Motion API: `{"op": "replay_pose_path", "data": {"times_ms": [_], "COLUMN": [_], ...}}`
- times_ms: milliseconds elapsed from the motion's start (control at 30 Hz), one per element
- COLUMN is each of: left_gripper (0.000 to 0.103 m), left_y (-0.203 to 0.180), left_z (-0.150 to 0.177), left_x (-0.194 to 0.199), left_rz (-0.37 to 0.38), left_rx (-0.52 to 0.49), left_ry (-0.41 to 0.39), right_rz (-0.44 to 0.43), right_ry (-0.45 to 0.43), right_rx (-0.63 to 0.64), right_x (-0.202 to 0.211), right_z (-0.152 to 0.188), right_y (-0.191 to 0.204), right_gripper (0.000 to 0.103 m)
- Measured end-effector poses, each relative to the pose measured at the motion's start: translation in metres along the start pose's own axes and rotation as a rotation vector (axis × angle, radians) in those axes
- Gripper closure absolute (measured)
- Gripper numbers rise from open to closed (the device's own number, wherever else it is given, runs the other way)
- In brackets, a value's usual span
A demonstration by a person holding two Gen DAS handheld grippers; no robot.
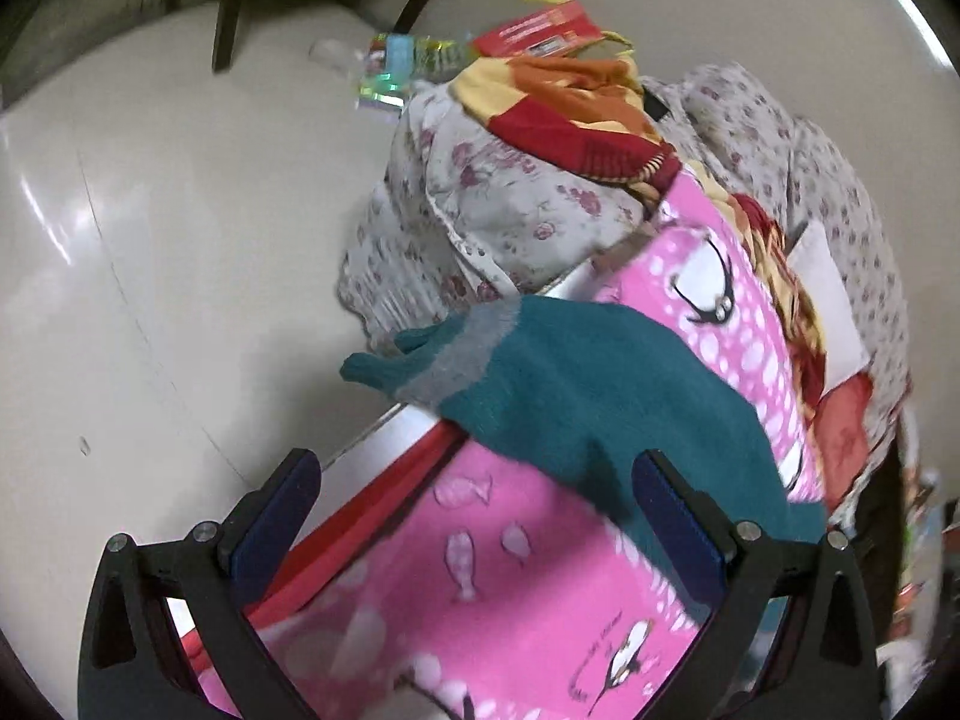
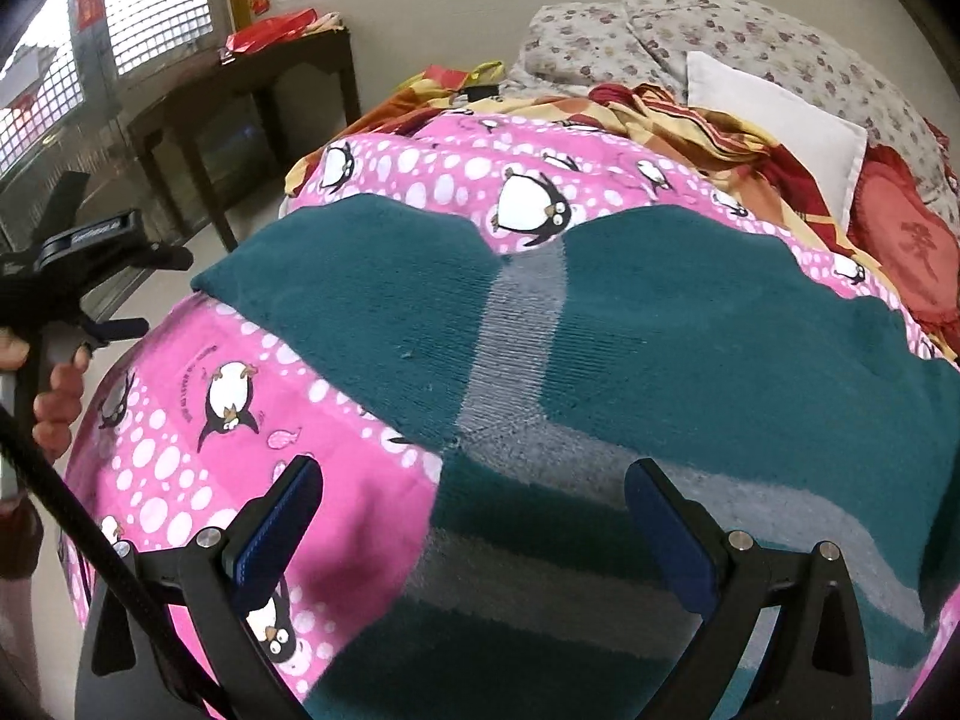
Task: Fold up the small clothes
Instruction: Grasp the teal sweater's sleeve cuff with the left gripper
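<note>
A teal knitted garment with grey stripes [image 2: 660, 348] lies spread on a pink penguin-print blanket [image 2: 252, 360] on the bed. My right gripper [image 2: 474, 492] is open and empty, just above the garment's near grey-striped part. In the left wrist view the garment [image 1: 570, 384] drapes toward the bed's edge, one end hanging past it. My left gripper [image 1: 474, 480] is open and empty over the blanket [image 1: 480, 588], its right finger over the teal cloth. The left gripper's body [image 2: 90, 264] shows at the far left of the right wrist view, held by a hand.
A floral quilt [image 2: 690, 30], a white pillow [image 2: 774, 114], a red cushion [image 2: 906, 246] and a red-and-yellow cloth [image 1: 576, 114] lie at the bed's head. A dark wooden table [image 2: 252, 90] stands by the window. Pale floor [image 1: 150, 240] lies left of the bed.
</note>
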State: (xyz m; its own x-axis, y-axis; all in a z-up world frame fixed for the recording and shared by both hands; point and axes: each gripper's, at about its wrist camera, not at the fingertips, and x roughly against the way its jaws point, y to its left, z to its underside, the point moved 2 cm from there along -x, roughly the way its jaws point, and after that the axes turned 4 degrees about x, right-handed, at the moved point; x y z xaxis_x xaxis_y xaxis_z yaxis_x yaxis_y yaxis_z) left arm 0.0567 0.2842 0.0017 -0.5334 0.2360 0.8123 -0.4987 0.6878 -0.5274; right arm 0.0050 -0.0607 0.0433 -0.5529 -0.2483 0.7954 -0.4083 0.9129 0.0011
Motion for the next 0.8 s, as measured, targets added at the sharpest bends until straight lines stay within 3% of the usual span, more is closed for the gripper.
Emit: {"op": "replay_pose_path", "data": {"times_ms": [233, 367, 433, 533, 633, 700, 800], "left_gripper": [0.001, 0.006, 0.024, 0.037, 0.067, 0.085, 0.087], "left_y": [0.005, 0.002, 0.0, -0.003, -0.011, -0.017, -0.029], "left_z": [-0.007, -0.014, -0.017, -0.02, -0.023, -0.026, -0.026], "left_x": [-0.032, -0.037, -0.04, -0.045, -0.041, -0.031, -0.014], "left_rz": [0.094, 0.149, 0.164, 0.186, 0.204, 0.167, 0.175], "left_rx": [0.075, 0.09, 0.1, 0.092, 0.066, 0.031, -0.022], "left_ry": [0.098, 0.101, 0.109, 0.118, 0.101, 0.052, 0.001], "right_rz": [-0.014, -0.01, -0.007, -0.008, -0.012, -0.015, -0.019], "right_ry": [0.014, 0.015, 0.018, 0.017, 0.012, 0.01, 0.005], "right_rx": [-0.014, 0.003, 0.004, -0.009, -0.024, -0.028, -0.035], "right_x": [-0.012, -0.018, -0.022, -0.025, -0.026, -0.025, -0.023], "right_z": [-0.006, -0.01, -0.012, -0.013, -0.013, -0.013, -0.012], "right_y": [0.001, 0.006, 0.006, 0.005, 0.003, 0.002, 0.001], "right_gripper": [0.0, 0.0, 0.0, 0.0, 0.0, 0.0, 0.0]}}
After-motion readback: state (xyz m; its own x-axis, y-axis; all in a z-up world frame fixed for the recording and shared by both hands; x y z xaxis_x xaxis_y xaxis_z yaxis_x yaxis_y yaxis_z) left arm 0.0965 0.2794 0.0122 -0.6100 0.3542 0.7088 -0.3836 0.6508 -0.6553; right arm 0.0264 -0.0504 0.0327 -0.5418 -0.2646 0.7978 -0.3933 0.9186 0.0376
